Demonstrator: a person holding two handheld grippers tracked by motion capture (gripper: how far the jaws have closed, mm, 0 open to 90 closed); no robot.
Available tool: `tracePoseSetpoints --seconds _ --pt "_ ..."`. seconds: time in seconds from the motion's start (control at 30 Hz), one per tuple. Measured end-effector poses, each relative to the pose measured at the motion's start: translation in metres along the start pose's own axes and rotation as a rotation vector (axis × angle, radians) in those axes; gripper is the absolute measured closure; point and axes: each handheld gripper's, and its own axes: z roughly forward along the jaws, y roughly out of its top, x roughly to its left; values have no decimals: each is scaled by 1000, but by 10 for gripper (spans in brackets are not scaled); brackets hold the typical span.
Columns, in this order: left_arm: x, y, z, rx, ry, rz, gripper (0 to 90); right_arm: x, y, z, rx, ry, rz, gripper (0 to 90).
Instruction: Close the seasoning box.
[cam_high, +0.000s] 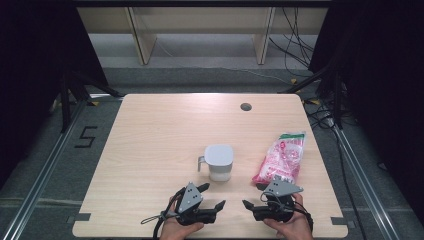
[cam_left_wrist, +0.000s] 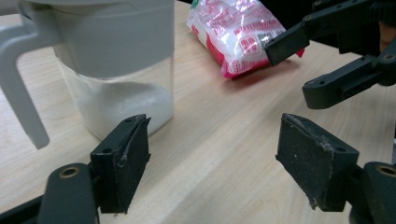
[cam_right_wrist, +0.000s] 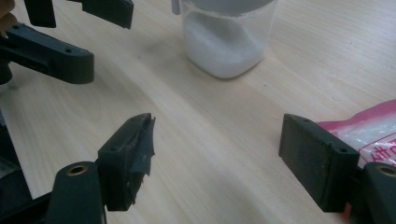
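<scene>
Both tongs, left (cam_high: 212, 196) and right (cam_high: 253, 196), are hovering spread wide; a careless reach risks toppling the jug (cam_high: 219, 162) beside the bag (cam_high: 281, 157).

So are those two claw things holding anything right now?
No. The left gripper and the right gripper are both open over bare table, near the jug and the pink bag.

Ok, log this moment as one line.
left gripper: open, empty | right gripper: open, empty | jug: upright, lid on, part full | bag: flat, beside right gripper
</scene>
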Motion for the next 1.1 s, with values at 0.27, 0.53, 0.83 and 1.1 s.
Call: tracePoseSetpoints --seconds 0.27,0.53,0.83,1.1 --pt "-2 -3 1 12 8 14 245 3 -10 0 47 2 -10 267" --pt "-2 -3 -1 22 15 20 240 6 -12 0 46 -1 -11 258" --pt "2 -3 -4 19 28 10 230 9 -14 1 66 11 -15 256" --pt "6 -5 -4 27 46 3 209 8 -14 3 71 33 -31 256"
